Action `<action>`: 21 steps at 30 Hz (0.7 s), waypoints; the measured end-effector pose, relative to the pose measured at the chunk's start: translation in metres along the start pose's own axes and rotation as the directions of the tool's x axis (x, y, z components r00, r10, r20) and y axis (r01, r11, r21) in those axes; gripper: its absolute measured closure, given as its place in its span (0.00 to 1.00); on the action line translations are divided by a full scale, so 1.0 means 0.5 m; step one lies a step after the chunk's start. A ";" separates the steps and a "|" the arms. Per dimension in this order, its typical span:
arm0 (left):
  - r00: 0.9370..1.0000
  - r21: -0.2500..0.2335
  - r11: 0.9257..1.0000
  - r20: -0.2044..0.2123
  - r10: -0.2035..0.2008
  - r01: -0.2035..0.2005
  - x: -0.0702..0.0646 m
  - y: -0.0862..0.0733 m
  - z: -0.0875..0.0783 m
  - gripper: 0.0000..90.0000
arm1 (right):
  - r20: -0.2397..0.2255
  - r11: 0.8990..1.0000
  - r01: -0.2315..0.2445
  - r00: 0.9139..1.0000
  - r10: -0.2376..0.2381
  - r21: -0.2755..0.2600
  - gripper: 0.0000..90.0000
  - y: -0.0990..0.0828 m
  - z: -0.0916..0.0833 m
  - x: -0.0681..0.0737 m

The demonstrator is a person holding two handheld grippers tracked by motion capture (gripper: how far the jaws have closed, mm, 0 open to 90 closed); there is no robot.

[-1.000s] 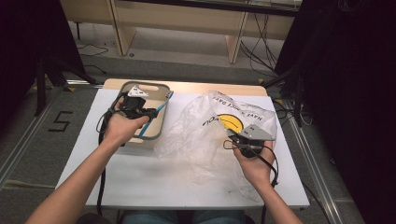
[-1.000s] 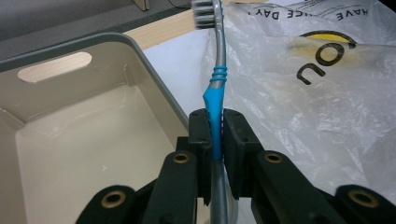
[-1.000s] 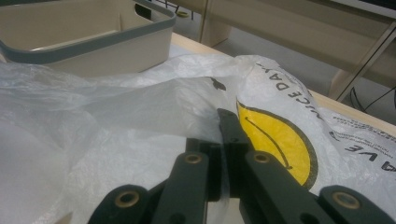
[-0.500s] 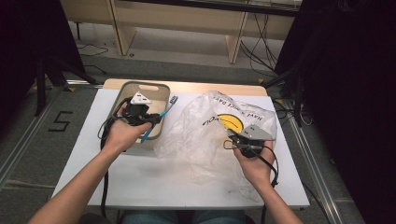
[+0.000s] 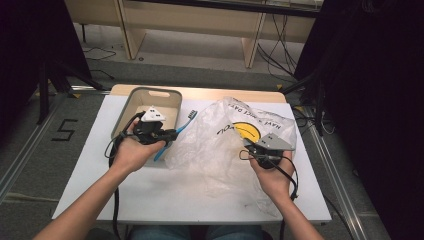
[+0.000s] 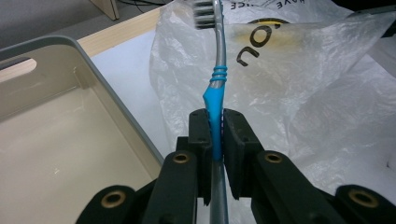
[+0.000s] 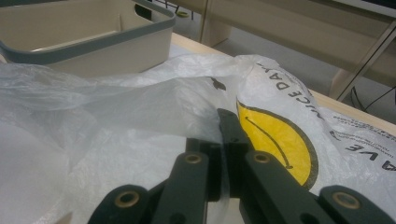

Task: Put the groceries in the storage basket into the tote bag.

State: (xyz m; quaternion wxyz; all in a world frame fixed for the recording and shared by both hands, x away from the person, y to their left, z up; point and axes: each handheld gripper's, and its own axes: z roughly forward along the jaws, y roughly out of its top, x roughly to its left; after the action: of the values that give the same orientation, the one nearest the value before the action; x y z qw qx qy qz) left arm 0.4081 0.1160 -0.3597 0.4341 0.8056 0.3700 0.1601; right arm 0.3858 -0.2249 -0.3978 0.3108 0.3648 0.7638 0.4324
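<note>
Blue and silver, the toothbrush [image 6: 215, 93] sticks out ahead of the left gripper [image 6: 215, 122]. Its jaws are pinching the handle tight, with the blue grip part squeezed between the pads and the bristle head far out past the tips, pointing at the plastic bag [image 5: 235, 140]. Beside these jaws, on the other side from the bag, sits the beige bin [image 6: 60, 135], and nothing can be seen inside it.

The right gripper [image 7: 224, 135] has its jaws pressed together on a fold of the thin bag, just next to the yellow smiley face [image 7: 275, 140] printed on it. In the high view the right gripper [image 5: 264, 150] holds that fold up a little off the white table [image 5: 90, 170], while the left gripper [image 5: 159, 134] carries the brush between the bin and the bag.

The job looks like putting the brush into the bag. To do it well, the right jaws should lift and pull their fold so the mouth opens wide (a floppy bag likes to close itself). I cannot tell from here where the opening is. The left jaws should go in bristles first, low and slow, so the head does not snag the film. Let go only when the brush is well inside.
</note>
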 end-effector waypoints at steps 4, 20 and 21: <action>1.000 0.001 1.000 0.018 0.014 -0.014 -0.014 -0.003 0.000 0.91 | -0.004 1.000 -0.002 1.000 0.002 -0.001 1.00 0.000 0.000 0.000; 0.995 0.001 0.998 0.077 0.058 -0.058 -0.065 -0.014 0.002 0.91 | -0.006 1.000 -0.009 1.000 0.009 -0.002 1.00 0.000 -0.001 -0.001; 0.995 0.003 0.998 0.078 0.064 -0.064 -0.068 -0.015 0.002 0.91 | -0.006 1.000 -0.009 1.000 0.009 -0.002 1.00 0.000 -0.001 -0.001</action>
State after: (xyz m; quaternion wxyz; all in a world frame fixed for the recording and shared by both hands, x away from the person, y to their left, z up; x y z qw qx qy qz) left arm 0.3824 0.0926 -0.3642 0.4408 0.8238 0.3272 0.1415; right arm 0.3858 -0.2256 -0.3974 0.3070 0.3667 0.7624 0.4359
